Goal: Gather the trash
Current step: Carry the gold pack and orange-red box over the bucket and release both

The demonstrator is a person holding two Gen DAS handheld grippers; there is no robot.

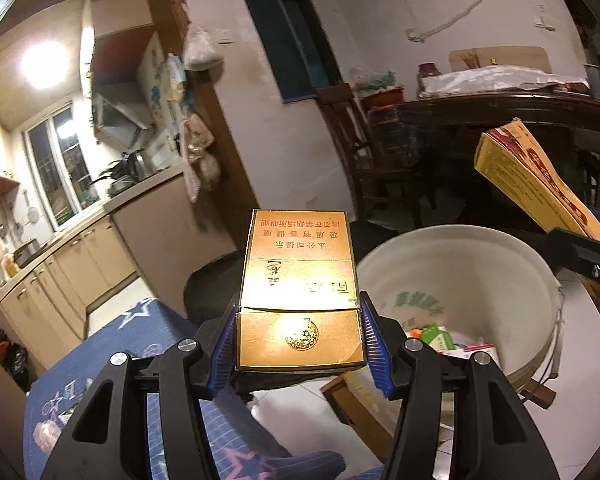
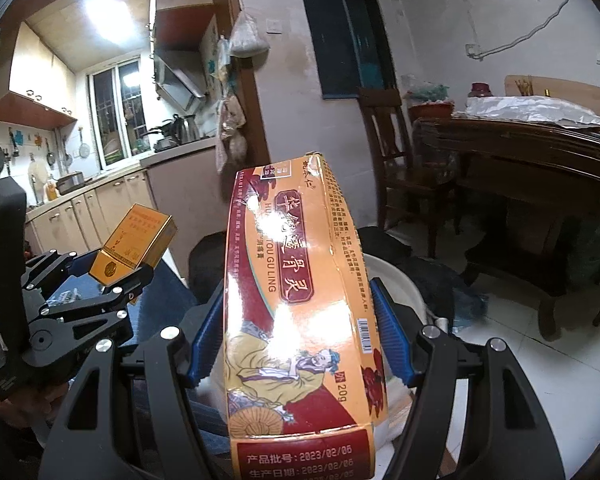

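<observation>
Cigarette pack (image 1: 299,280) left of the bucket (image 1: 460,248); medicine box (image 1: 540,188) above its right rim.

dark wooden table (image 2: 520,140) | wooden chair (image 2: 384,120) beside it | kitchen counter (image 1: 100,208) | kettle (image 2: 188,126) on counter

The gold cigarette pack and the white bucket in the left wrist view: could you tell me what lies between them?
Nothing solid: the gold cigarette pack hangs in the left gripper beside the white bucket, with only dim floor in the gap.

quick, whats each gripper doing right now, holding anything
left gripper: closed on the gold cigarette pack
right gripper: closed on the orange medicine box
</observation>
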